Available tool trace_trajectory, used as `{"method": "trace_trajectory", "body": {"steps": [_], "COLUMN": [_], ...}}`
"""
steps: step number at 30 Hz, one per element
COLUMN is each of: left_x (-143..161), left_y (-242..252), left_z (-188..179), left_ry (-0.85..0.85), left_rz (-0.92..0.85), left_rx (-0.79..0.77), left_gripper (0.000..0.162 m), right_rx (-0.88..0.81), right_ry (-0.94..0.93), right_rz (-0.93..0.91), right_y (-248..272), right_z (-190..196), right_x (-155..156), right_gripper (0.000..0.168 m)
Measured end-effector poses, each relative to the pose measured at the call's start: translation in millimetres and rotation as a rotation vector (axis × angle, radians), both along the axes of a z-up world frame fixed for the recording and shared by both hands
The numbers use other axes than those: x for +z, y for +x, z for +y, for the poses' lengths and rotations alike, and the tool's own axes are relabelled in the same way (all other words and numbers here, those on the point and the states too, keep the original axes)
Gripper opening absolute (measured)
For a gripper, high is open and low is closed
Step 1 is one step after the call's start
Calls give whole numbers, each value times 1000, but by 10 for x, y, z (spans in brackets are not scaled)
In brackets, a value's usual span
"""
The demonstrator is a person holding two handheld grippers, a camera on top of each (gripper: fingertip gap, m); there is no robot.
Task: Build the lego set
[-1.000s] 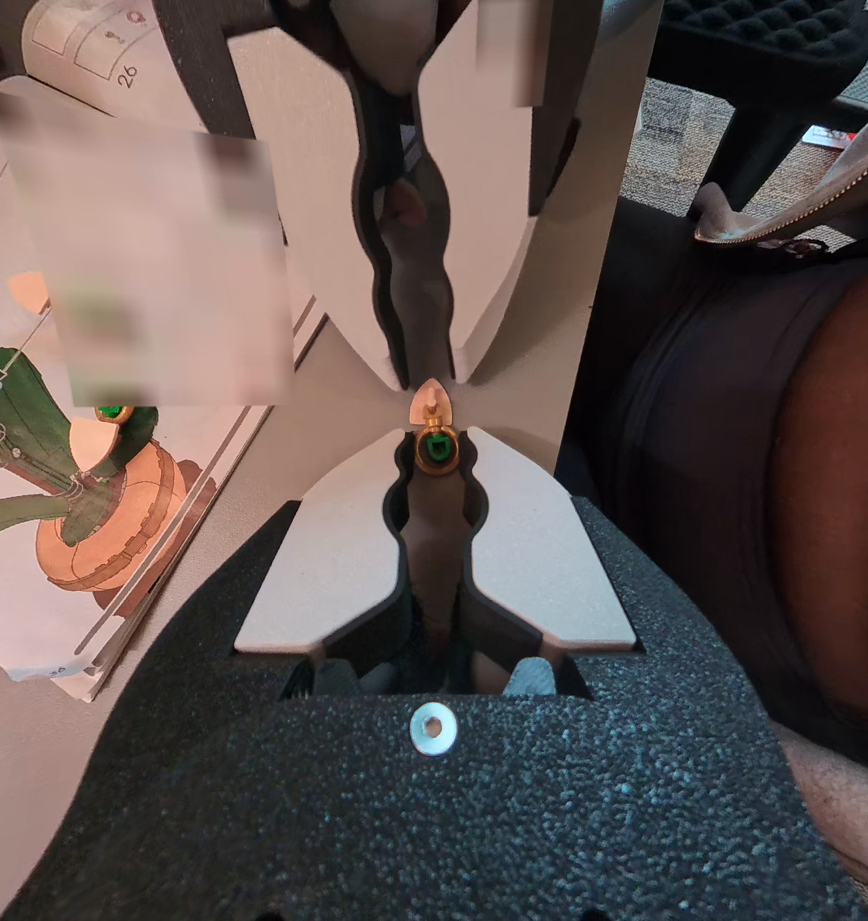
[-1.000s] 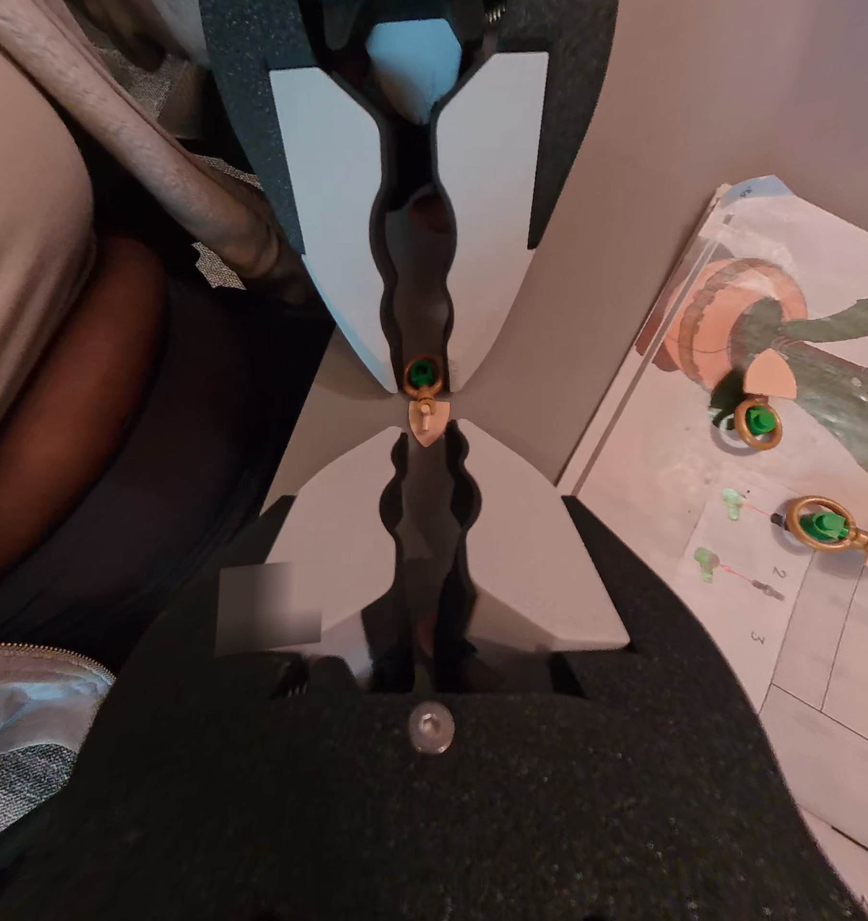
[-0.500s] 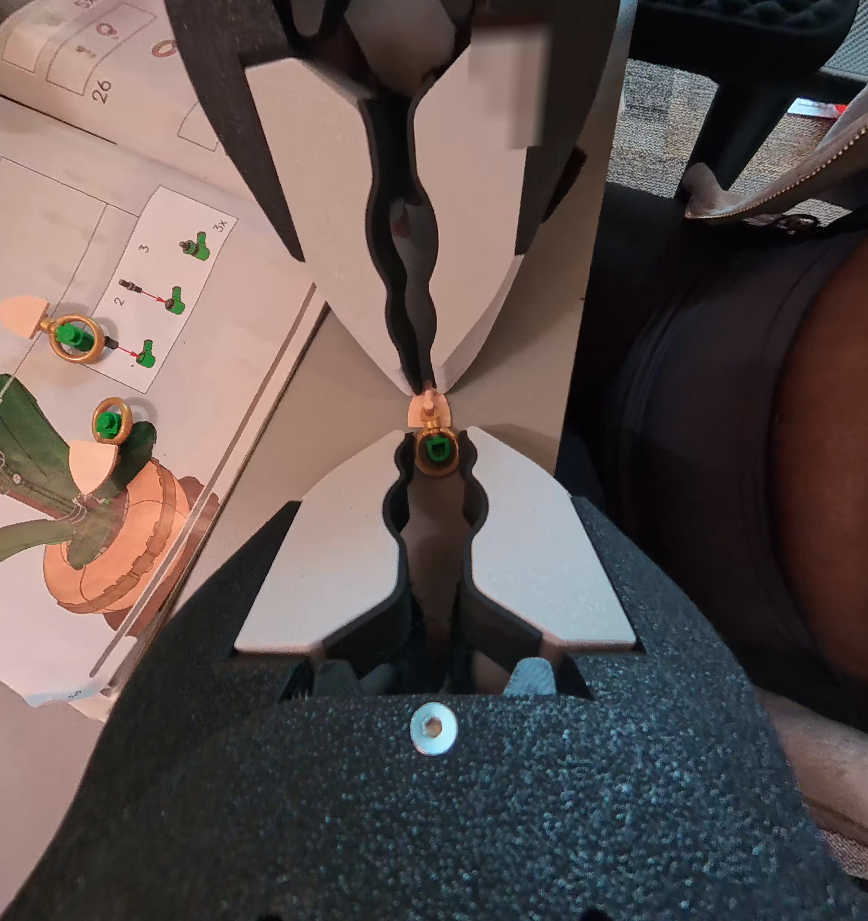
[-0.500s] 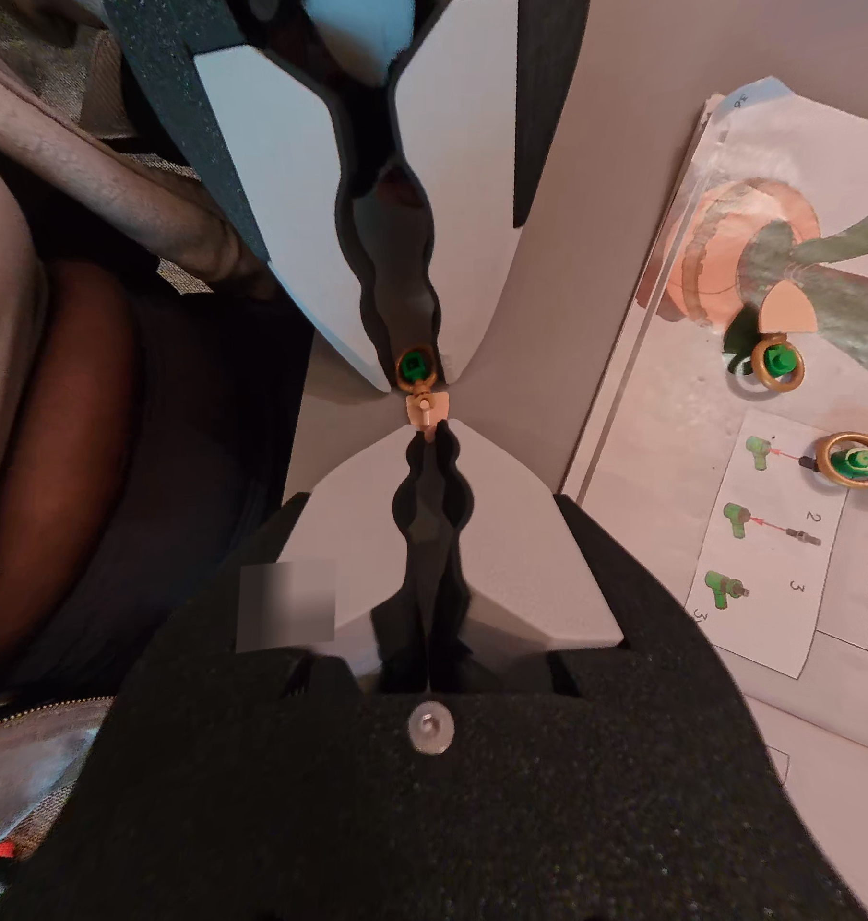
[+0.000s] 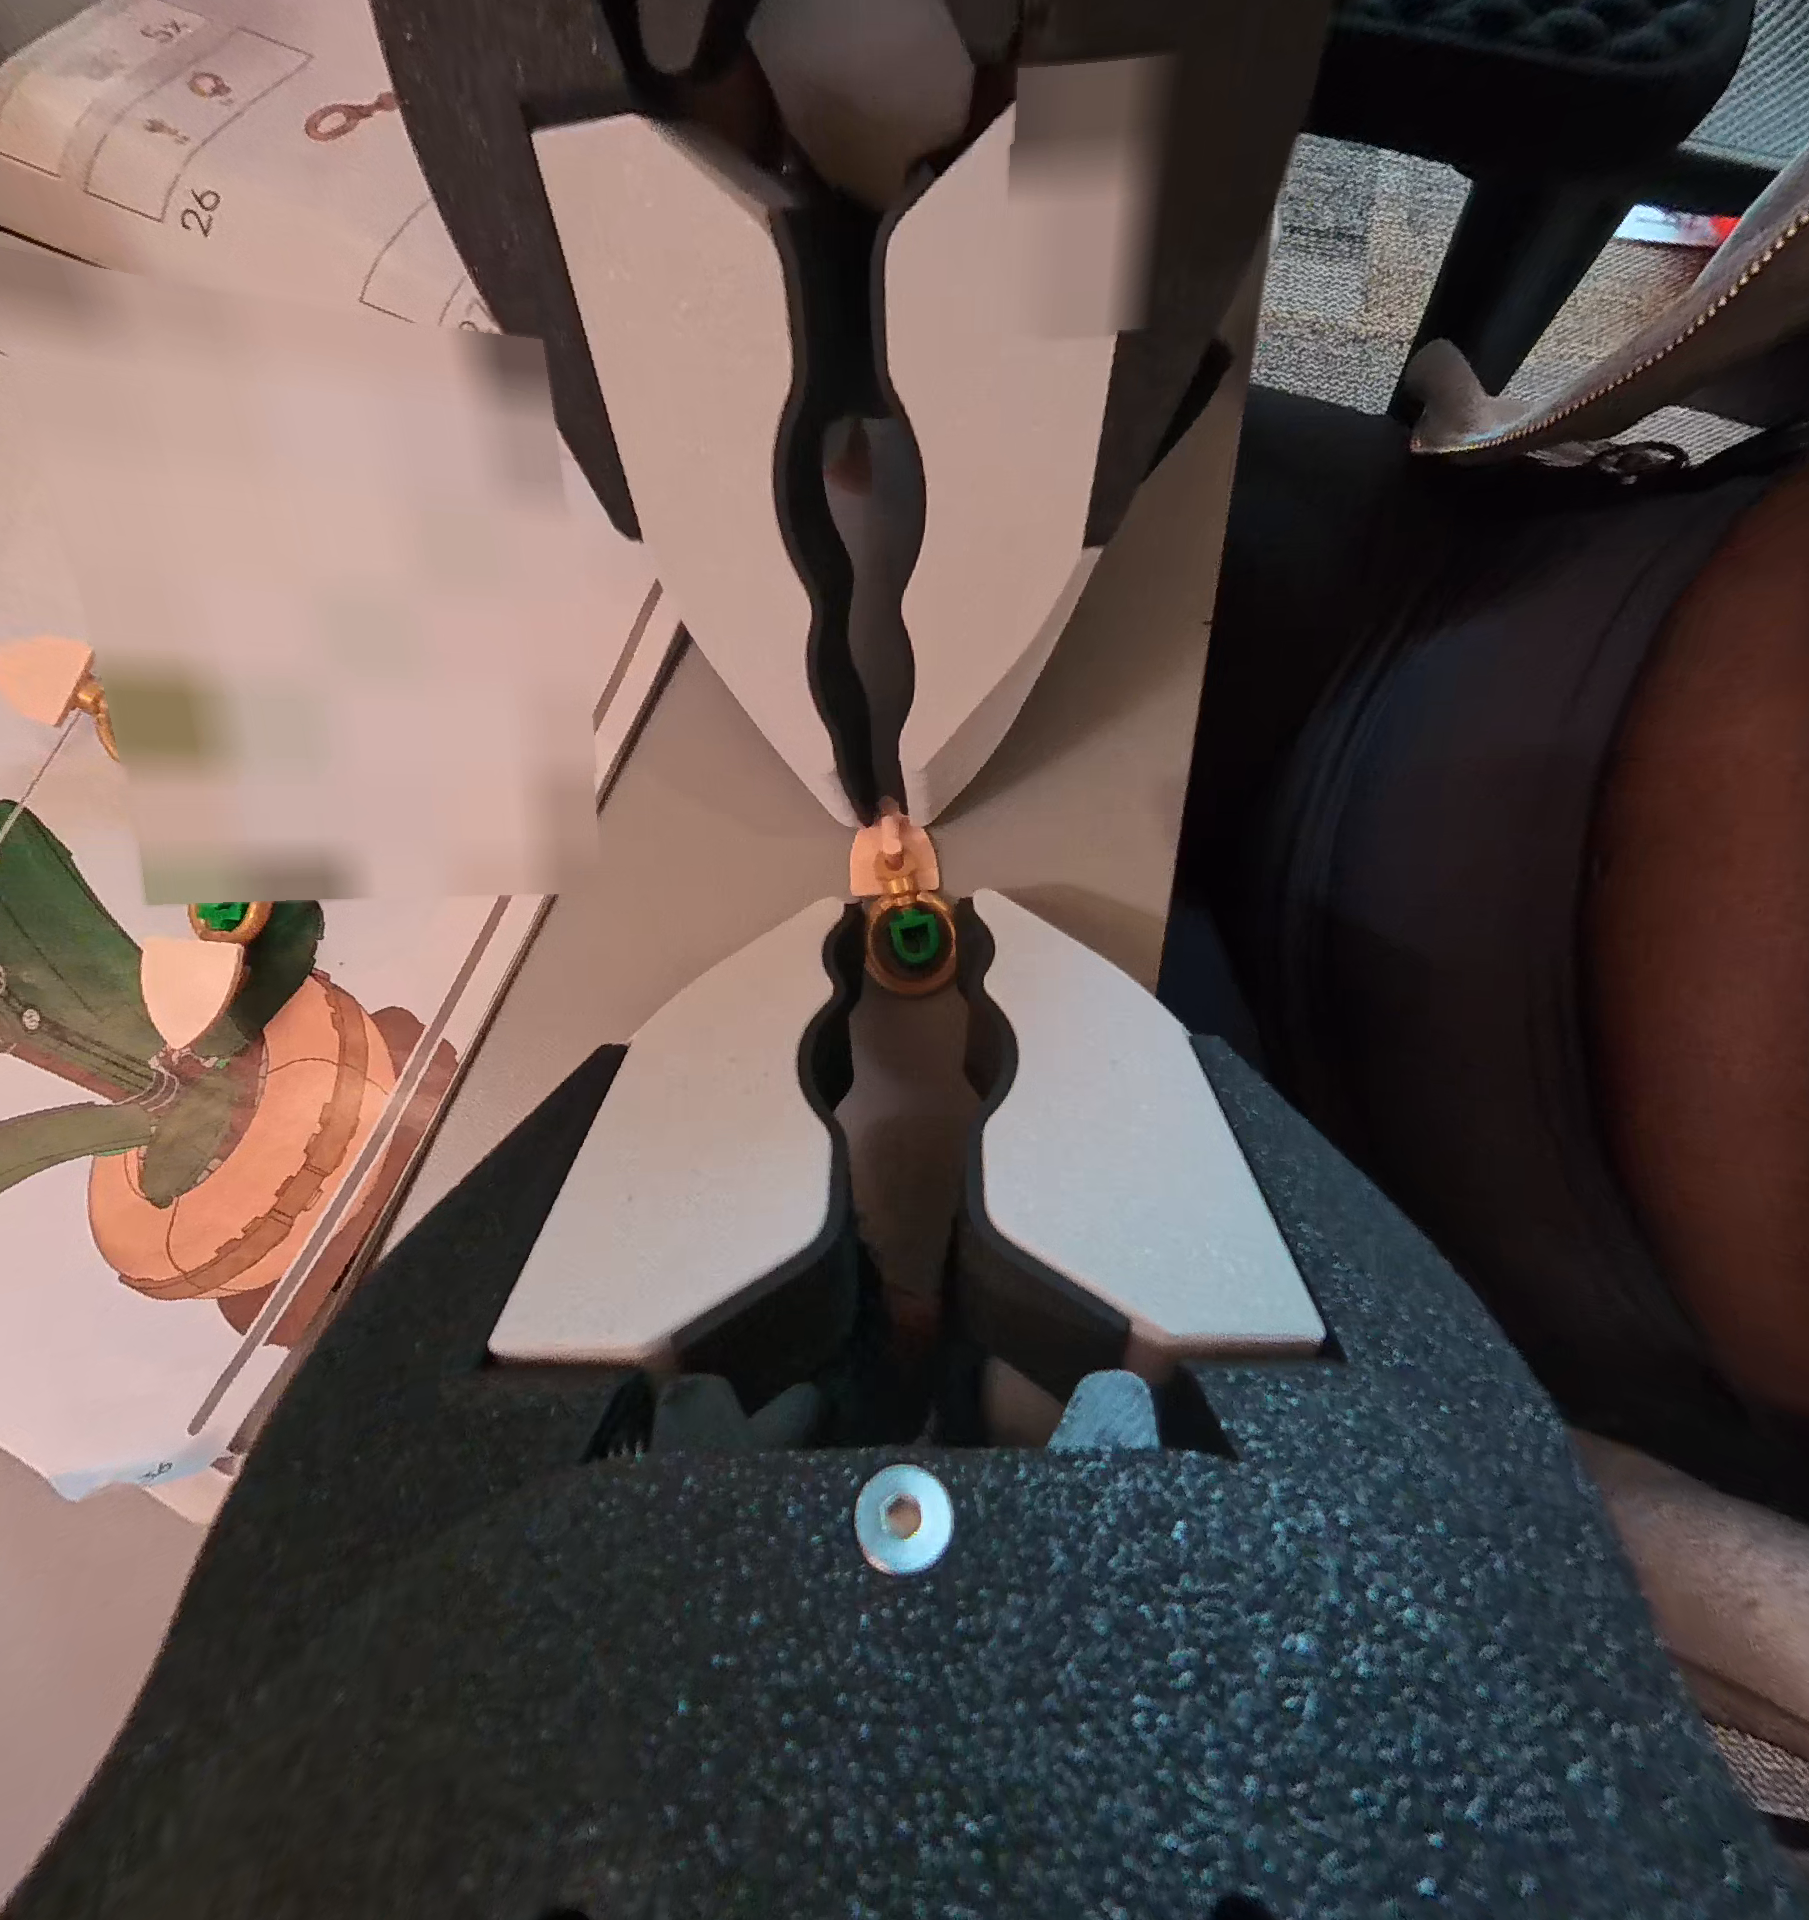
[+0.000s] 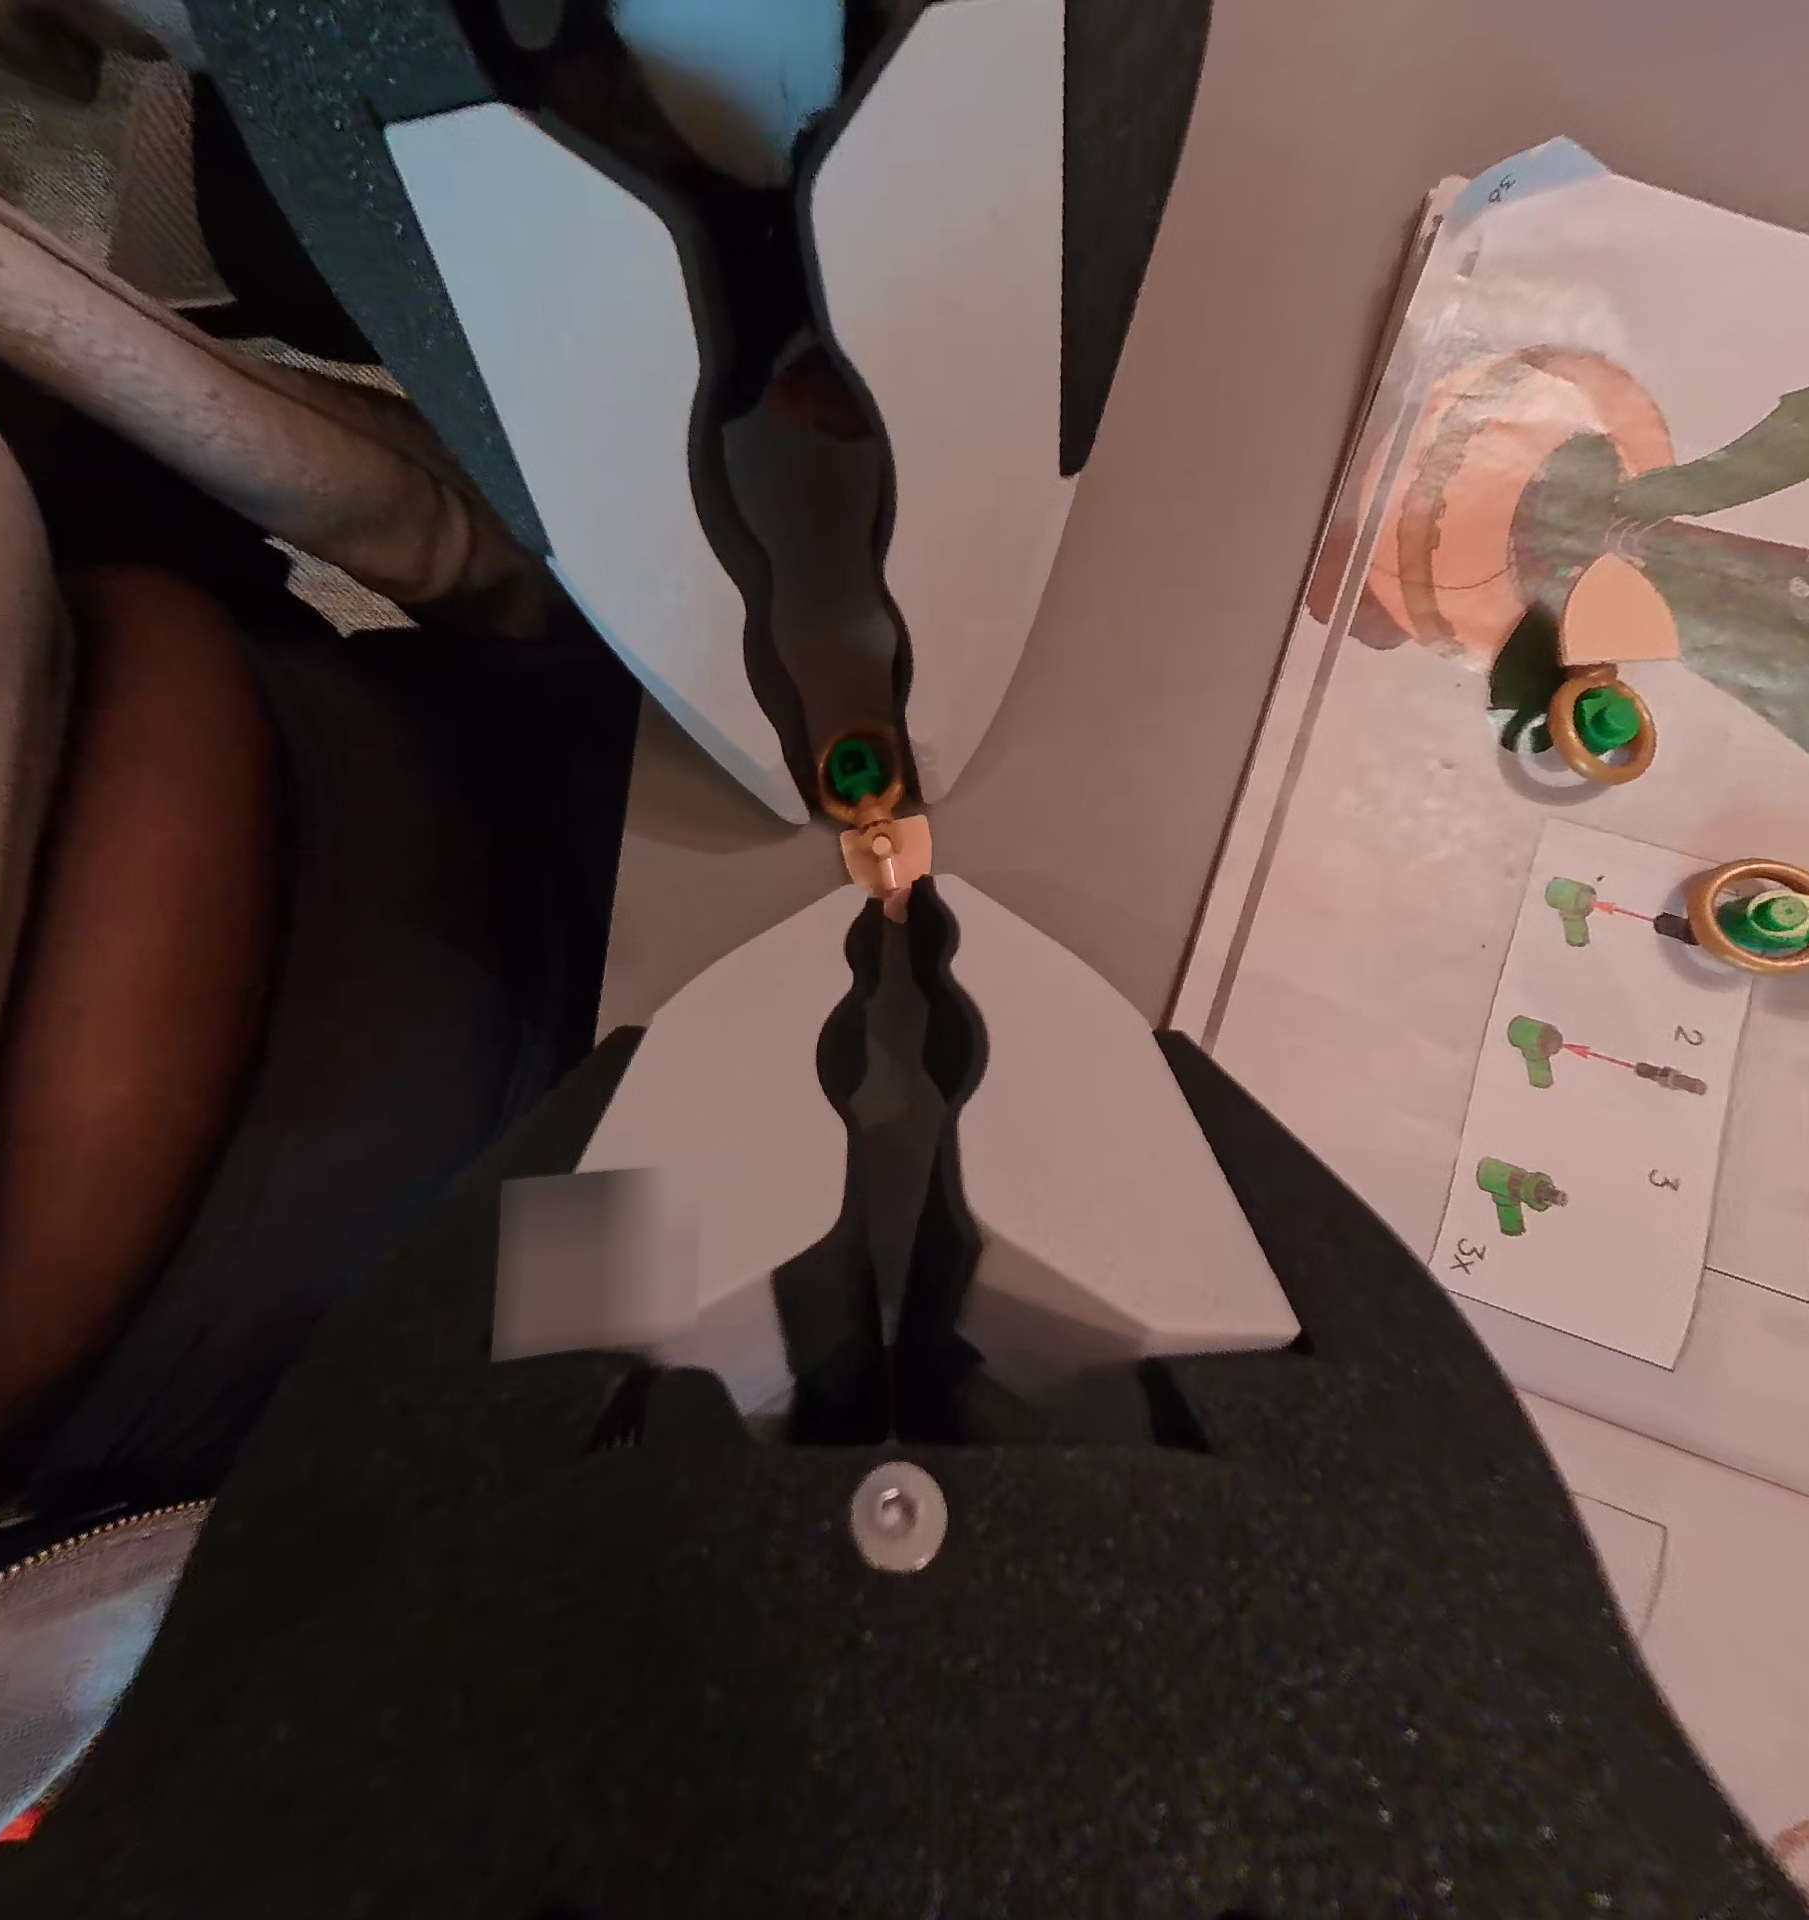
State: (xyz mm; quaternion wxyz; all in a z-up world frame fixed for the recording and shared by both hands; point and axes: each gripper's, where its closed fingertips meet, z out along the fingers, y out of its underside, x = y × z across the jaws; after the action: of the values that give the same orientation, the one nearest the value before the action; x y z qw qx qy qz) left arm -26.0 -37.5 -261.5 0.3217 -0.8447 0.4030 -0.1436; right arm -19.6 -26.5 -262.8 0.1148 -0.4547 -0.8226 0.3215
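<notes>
Left gripper [image 5: 905, 951] fingers nearly closed, tips pinching a gold ring piece [image 5: 908, 943] with a green pin [image 5: 910, 940] seated inside it. Right gripper [image 6: 895, 902] fingers pressed almost together, nipping the tip of a small tan wedge piece [image 6: 887, 854]. Ring and wedge touched, joined tip to tip, held in the air over the table [image 6: 1243, 312] edge. Open instruction booklet [image 6: 1606, 831] lay beside them on the table.

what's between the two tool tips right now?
Both views: a small lego assembly. The left tool grips its gold ring; the right tool grips its tan piece.
</notes>
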Motion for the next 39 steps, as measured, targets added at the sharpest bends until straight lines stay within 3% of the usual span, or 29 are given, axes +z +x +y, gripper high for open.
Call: {"method": "trace_trajectory", "body": {"steps": [35,39], "left_x": [9,14], "left_y": [47,76], "left_z": [56,77], "left_ry": [26,58], "left_rz": [-56,-63], "left_rx": [-100,-80], "left_gripper": [12,4], "right_rx": [51,62], "right_ry": [-26,-52], "right_rz": [3,4], "right_y": [-23,-19], "right_z": [-14,-17], "right_x": [-13,-12], "right_gripper": [10,2]}}
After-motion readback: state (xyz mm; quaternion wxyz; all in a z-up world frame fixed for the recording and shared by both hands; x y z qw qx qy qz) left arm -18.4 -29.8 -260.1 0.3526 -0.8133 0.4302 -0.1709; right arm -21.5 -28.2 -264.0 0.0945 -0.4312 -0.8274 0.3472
